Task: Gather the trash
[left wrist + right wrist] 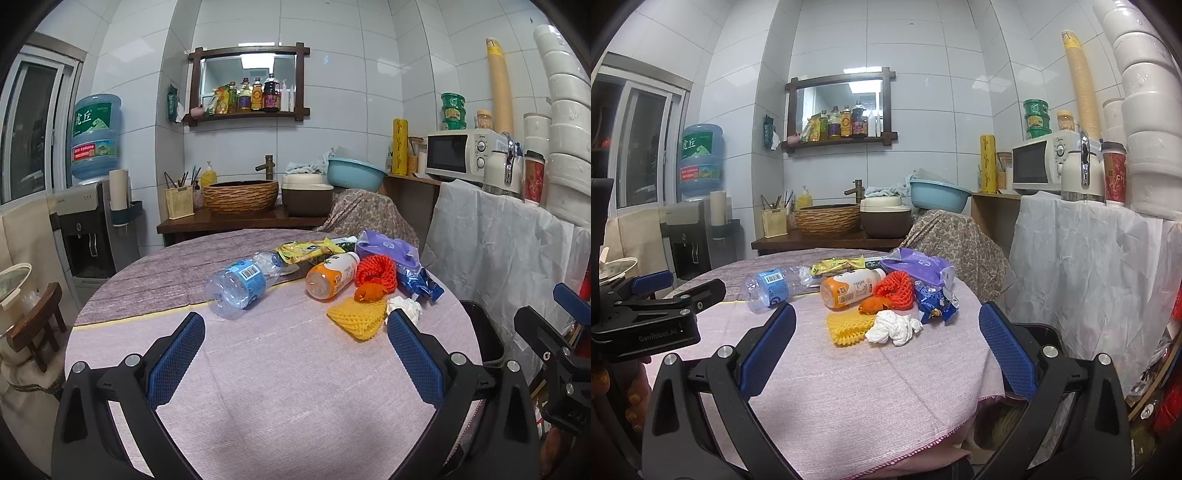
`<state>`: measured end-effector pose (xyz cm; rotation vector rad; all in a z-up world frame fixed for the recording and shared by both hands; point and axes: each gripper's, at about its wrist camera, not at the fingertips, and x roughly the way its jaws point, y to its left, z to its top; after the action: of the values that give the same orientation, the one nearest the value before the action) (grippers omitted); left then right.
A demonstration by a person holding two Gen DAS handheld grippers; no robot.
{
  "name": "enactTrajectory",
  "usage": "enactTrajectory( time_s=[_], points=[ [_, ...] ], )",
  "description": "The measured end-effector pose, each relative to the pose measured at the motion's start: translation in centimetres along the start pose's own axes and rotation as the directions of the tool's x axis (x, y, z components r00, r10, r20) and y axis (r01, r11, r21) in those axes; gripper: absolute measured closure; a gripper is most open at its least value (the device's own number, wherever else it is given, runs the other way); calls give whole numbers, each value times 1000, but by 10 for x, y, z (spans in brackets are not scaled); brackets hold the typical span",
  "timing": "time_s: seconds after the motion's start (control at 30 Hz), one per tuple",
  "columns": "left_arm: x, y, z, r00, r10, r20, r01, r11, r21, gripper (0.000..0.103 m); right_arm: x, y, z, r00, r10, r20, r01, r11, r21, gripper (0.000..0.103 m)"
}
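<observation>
White tile walls rose behind our round table [258,387], its cloth pale lilac, a sink counter [229,221] and microwave [458,155] beyond. We counted two bottles, one clear bottle [240,282] and one orange bottle [332,275], both lying down, plus two foam nets, a red net [376,271] and a yellow net [356,317], and one white tissue [895,326]. Our left gripper [295,354] and right gripper [886,347] hung spread wide above the cloth, holding nothing, short of the trash.
</observation>
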<state>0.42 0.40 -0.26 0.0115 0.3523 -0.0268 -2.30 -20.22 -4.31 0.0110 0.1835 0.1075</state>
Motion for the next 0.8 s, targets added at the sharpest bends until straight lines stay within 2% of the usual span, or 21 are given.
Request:
enactTrajectory(
  time_s=[0.8],
  points=[
    [-1, -2, 0, 1000, -4, -4, 4, 1000, 7, 5, 0, -1, 1, 1000, -3, -9, 3, 1000, 8, 5]
  ],
)
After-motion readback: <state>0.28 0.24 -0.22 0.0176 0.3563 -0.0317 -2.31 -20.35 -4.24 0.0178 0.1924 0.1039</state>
